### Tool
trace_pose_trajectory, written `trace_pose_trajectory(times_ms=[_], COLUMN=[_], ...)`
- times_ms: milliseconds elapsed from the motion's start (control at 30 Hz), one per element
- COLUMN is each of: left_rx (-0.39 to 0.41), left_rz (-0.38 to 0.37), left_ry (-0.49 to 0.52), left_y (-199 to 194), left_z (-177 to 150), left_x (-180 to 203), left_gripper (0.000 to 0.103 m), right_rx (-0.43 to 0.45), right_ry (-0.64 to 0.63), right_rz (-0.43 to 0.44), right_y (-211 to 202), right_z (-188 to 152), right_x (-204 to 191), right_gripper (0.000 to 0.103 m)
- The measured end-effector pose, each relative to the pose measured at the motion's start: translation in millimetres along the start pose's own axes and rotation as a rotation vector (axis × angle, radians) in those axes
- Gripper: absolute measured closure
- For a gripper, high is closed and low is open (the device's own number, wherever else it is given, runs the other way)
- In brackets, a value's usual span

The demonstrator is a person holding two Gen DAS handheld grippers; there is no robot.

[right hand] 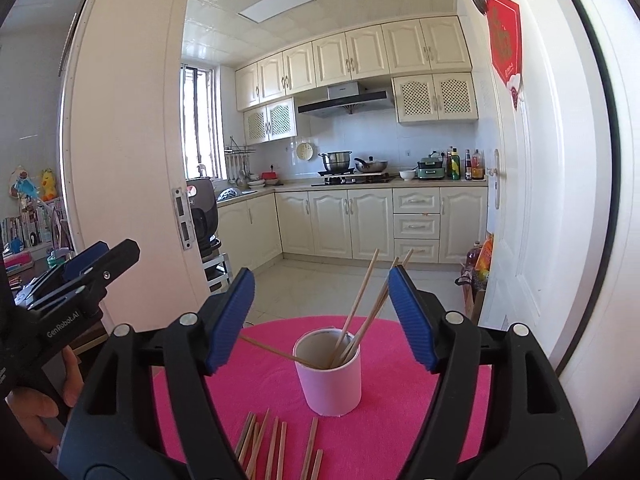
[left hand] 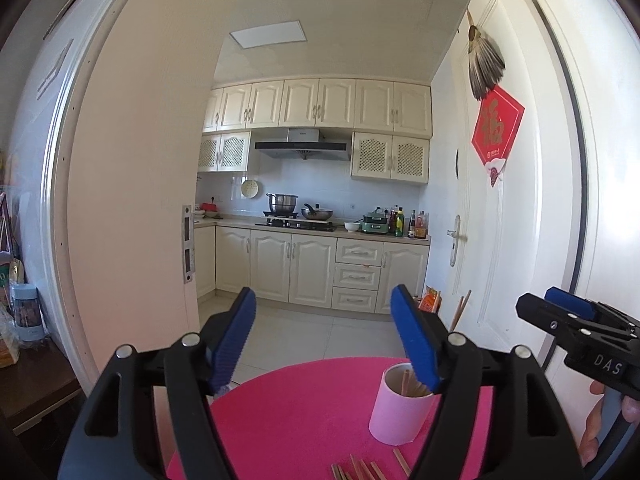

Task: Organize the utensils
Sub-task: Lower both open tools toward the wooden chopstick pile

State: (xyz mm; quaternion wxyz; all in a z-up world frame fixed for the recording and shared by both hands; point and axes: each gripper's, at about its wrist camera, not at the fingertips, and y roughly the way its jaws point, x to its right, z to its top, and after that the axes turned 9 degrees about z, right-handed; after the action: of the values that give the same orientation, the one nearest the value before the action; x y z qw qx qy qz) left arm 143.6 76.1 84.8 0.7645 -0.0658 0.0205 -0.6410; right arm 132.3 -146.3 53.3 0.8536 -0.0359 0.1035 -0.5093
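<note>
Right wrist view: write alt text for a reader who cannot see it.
The open right gripper hovers over a pink round table, framing a white cup that holds several wooden chopsticks. More loose chopsticks lie on the table in front of the cup, and the left gripper shows at the left edge, with a kitchen beyond.

wooden chopsticks (right hand: 276, 446), smooth matt cup (right hand: 329, 374), fuzzy pink cloth mat (right hand: 264, 384).

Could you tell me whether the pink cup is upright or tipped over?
Upright: the pink cup stands on its base on the pink mat, mouth upward, chopsticks leaning inside.
</note>
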Motion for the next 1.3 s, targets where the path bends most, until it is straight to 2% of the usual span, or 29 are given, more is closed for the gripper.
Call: trace_pose_trajectory(times_ms=[333, 667, 1200, 1300], left_rx=[-0.152, -0.33, -0.768, -0.815], left_rz=[-0.032, -0.055, -0.092, -0.1], left_ry=[-0.01, -0.016, 0.009, 0.005], left_y=[-11.4, -4.4, 46.8, 52.6], left_z=[-35.8, -87.1, -182.7, -194.9], left_x=[7.7, 16.5, 23.2, 23.9], left_gripper=[0.034, 0.034, 0.034, 0.034], right_rx=[-0.081, -0.204, -0.374, -0.391], right_ry=[-0.015, 0.016, 0.107, 0.119], right_rz=[0.0, 0.0, 0.008, 0.008], right_y=[-24.8, -25.5, -12.0, -10.8], right_z=[-35.1, -85.2, -148.8, -154.2], right_x=[-7.1, 10.6, 40.2, 45.0], right_gripper=[0.033, 0.033, 0.033, 0.033])
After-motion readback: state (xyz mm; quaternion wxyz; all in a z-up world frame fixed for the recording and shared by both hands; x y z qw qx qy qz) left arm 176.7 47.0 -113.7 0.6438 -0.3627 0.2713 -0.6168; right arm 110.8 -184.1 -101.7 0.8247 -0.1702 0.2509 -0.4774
